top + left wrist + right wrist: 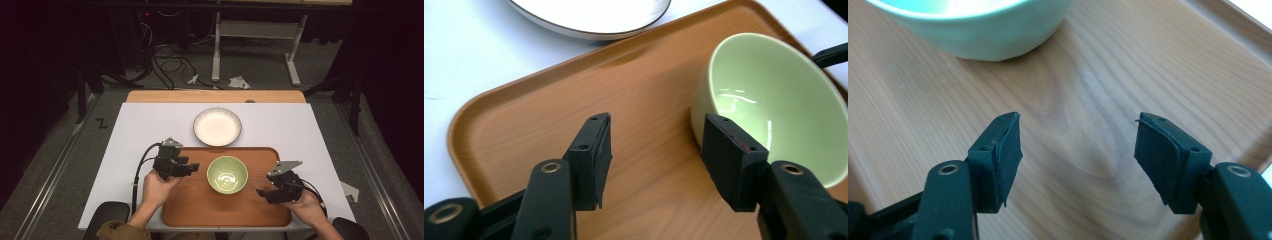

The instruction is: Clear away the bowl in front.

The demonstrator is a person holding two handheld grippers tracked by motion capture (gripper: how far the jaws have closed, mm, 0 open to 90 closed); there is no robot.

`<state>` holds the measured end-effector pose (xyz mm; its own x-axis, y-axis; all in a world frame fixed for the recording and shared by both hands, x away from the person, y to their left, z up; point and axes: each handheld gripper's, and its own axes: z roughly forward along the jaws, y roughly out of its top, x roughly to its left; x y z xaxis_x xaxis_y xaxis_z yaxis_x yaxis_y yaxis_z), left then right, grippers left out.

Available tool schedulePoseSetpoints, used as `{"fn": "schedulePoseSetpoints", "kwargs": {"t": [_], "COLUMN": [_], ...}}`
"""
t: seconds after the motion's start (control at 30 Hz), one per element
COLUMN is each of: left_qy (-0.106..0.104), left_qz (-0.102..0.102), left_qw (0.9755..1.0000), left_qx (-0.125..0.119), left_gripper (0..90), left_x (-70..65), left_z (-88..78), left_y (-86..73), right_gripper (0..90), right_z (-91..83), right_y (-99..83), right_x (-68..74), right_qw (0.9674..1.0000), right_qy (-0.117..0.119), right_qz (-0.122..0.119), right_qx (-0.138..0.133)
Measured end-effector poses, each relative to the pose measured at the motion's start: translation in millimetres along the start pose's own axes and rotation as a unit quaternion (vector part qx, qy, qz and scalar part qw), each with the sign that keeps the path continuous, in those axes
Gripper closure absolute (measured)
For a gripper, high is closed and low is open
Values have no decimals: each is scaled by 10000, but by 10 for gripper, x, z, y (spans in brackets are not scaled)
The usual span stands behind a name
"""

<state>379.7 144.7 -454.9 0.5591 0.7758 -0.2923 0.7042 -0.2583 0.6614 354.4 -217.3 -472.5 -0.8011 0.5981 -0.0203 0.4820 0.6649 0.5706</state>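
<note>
A: L gripper (196,166) – status?

B: Jaws spread wide, nothing betw them. In the left gripper view they hang over the wooden tray (549,100), and the far jaw sits just beside the green bowl (774,100), by its outer wall. Can't tell if it touches.

A: R gripper (261,192)?

B: Also agape, empty. The right gripper view has bare tray wood (1073,100) betw its jaws, bowl (983,30) further ahead, apart from the tips.

A: Where's the bowl exactly?

B: High view: green bowl (227,175) upright on the tray (200,210), approx mid-tray, a bit toward the far edge. Looks empty, glossy inside. L gripper to its left, near the tray's left rim; R gripper to its right, near the tray's right side. Both point inward at the bowl.

A: Anything else on the table?

B: White plate (217,126) w/ dark rim, on the white tabletop (130,130) just beyond the tray's far edge. Also seen at the top of the left gripper view (594,15). Person's hands hold each gripper from the near side.
</note>
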Motion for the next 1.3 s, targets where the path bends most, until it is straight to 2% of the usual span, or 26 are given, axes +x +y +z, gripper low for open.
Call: {"fn": "schedulePoseSetpoints", "kwargs": {"t": [0.17, 0.37, 0.6, 0.77, 1.3], "left_qy": [86, 93, 254, 405, 362], "left_qz": [77, 50, 132, 268, 306], "left_qw": [9999, 9999, 9995, 9985, 9982], "left_qx": [96, 89, 155, 270, 367], "left_gripper": [460, 459, 458, 456, 449], "left_x": [3, 9, -1, -31, -46], "left_z": [63, 78, 105, 143, 184], "left_y": [-32, -43, -67, -81, -93], "right_gripper": [355, 355, 355, 356, 355], "right_z": [2, -2, -10, -10, -7], "right_y": [1, 0, 3, 2, 0], "right_x": [0, -1, 1, -2, -6], "right_qw": [10000, 10000, 10000, 10000, 10000], "right_qy": [-7, -5, -21, -29, -24], "right_qz": [-4, -6, -18, -12, -8], "right_qx": [8, 13, -6, -3, 8]}}
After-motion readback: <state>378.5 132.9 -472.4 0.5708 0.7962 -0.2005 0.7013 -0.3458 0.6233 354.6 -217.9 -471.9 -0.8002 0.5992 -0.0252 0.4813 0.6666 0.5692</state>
